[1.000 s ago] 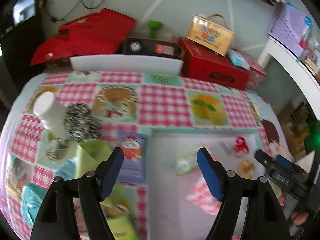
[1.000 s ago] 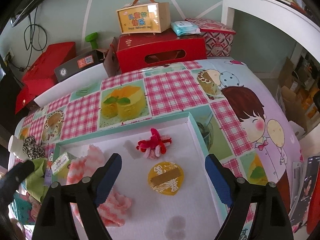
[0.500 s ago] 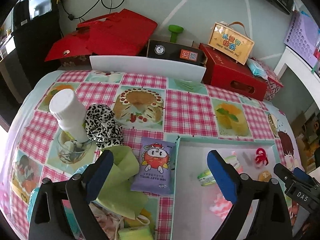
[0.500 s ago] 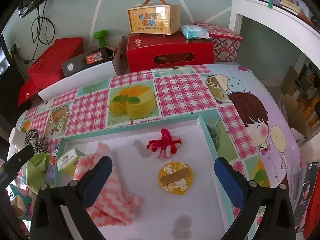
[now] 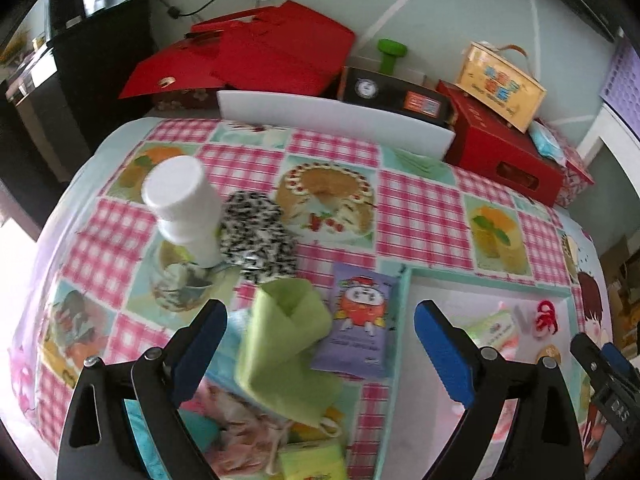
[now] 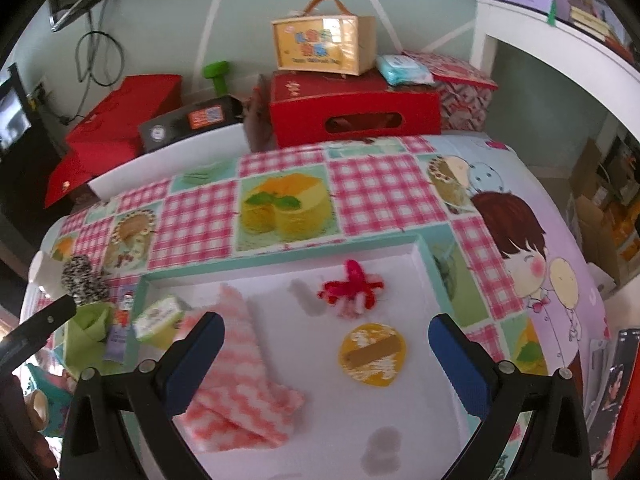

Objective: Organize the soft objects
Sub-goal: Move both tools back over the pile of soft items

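Blue-padded left gripper (image 5: 320,340) and right gripper (image 6: 326,354), both tilted downward, jaws wide, empty.

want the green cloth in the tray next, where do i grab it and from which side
Probably take the green cloth at its raised folded top, where the layers bunch into a ridge thick enough to pinch. Come from above with the left gripper, already over it with jaws open and empty, straddling the ridge. The purple snack packet lies close on the tray side, so keep that jaw on the cloth.
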`<state>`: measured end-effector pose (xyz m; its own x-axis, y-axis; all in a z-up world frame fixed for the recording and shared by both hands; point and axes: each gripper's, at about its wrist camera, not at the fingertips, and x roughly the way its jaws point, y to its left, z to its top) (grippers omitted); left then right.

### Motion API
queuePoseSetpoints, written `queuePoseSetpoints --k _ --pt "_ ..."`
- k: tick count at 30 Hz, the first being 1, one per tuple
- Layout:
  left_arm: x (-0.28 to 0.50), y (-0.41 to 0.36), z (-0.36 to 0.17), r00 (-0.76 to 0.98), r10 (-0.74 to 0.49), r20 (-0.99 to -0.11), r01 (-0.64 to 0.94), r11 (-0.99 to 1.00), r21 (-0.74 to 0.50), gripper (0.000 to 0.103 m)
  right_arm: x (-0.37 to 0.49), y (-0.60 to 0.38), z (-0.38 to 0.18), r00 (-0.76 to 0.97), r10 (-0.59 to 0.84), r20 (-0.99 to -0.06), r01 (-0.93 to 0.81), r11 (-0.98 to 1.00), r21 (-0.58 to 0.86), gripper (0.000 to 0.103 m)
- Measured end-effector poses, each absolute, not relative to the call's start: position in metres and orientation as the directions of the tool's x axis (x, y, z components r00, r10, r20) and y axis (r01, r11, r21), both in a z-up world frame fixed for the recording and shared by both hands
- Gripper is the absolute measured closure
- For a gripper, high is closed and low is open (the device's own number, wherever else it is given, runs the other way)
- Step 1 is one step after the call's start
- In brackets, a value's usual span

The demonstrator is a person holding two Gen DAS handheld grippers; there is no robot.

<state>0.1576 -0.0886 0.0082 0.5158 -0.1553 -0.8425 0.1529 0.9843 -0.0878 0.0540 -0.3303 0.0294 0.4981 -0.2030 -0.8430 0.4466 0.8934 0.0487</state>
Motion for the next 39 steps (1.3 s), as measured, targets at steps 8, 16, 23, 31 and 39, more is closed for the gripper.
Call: queuePoseSetpoints --k 8,16,23,31,39 --pt "0.162 -0.052 0.021 0.531 -0.110 -0.840 0.084 0.993 -0.077 0.008 0.057 -0.286 0.049 0.568 -0.141 -0.811 0.343 0.936 0.077 0.000" --pt "0.168 -0.012 0.025 0.530 -0.062 -0.846 -0.003 0.997 -0.075 0.008 0.066 -0.247 0.041 0.560 -0.070 -0.826 0.241 0.967 0.081 0.000" --pt "0.170 0.029 0.024 0.526 -0.012 -0.850 -0.102 0.992 -0.076 0.008 0.072 -0.225 0.034 0.548 -0.044 -0.835 0.186 0.980 0.070 0.000" --pt "0.166 0.064 0.023 0.518 0.003 -0.856 -0.173 0.980 -0.100 0.008 0.078 -0.208 0.027 0.539 0.015 -0.842 0.134 0.986 0.103 0.000" --pt "0.165 0.090 0.018 0.503 -0.024 -0.864 -0.217 0.964 -0.153 0.008 0.090 -0.176 0.012 0.518 0.071 -0.853 0.051 0.992 0.113 0.000"
